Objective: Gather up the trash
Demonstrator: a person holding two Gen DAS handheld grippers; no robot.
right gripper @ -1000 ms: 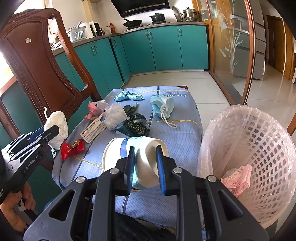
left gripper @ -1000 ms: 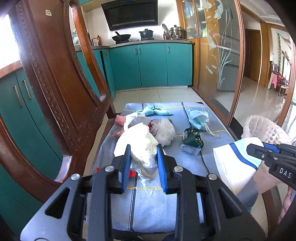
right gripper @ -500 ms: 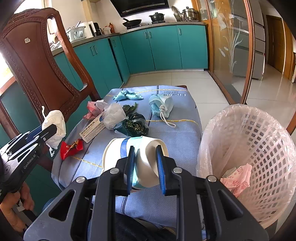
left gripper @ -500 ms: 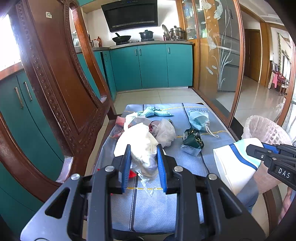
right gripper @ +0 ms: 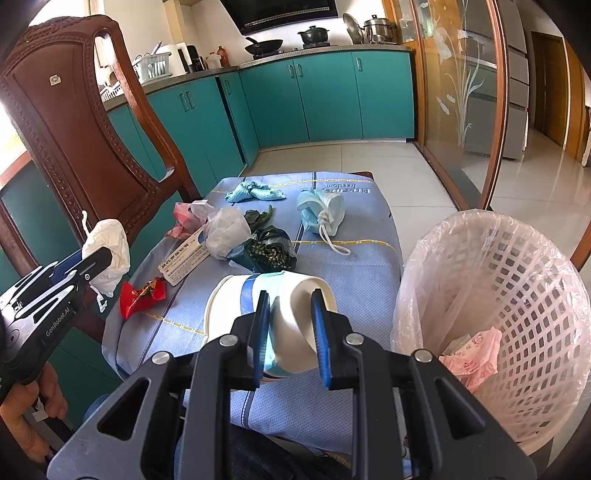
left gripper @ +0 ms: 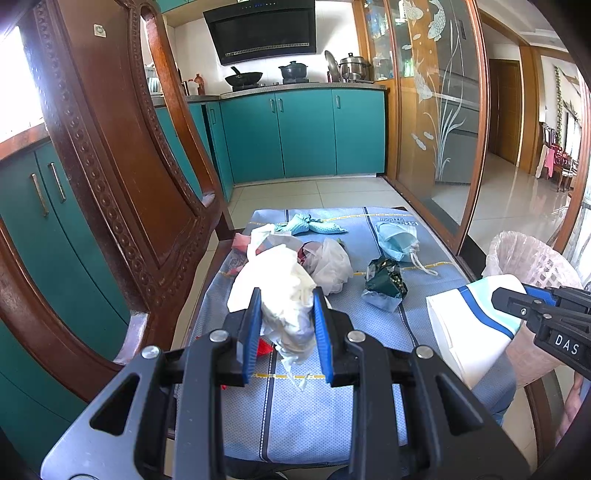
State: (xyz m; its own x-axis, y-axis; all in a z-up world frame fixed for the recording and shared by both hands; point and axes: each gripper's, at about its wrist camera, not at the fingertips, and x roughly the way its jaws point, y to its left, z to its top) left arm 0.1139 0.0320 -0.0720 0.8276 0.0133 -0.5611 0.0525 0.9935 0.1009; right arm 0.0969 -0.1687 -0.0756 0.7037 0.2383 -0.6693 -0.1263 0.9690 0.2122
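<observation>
Above the blue cloth, left gripper apparently pinches white bag.

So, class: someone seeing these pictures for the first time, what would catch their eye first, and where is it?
Both claws are full: the left claw grips a crumpled white bag, the right claw a squashed paper cup. To the right stands the lined pink bin, and litter covers the blue tablecloth beyond, including a face mask.

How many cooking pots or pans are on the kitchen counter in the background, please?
3: a black wok on the left, a dark lidded pot in the middle, a steel pot on the right. Others may be hidden.
</observation>
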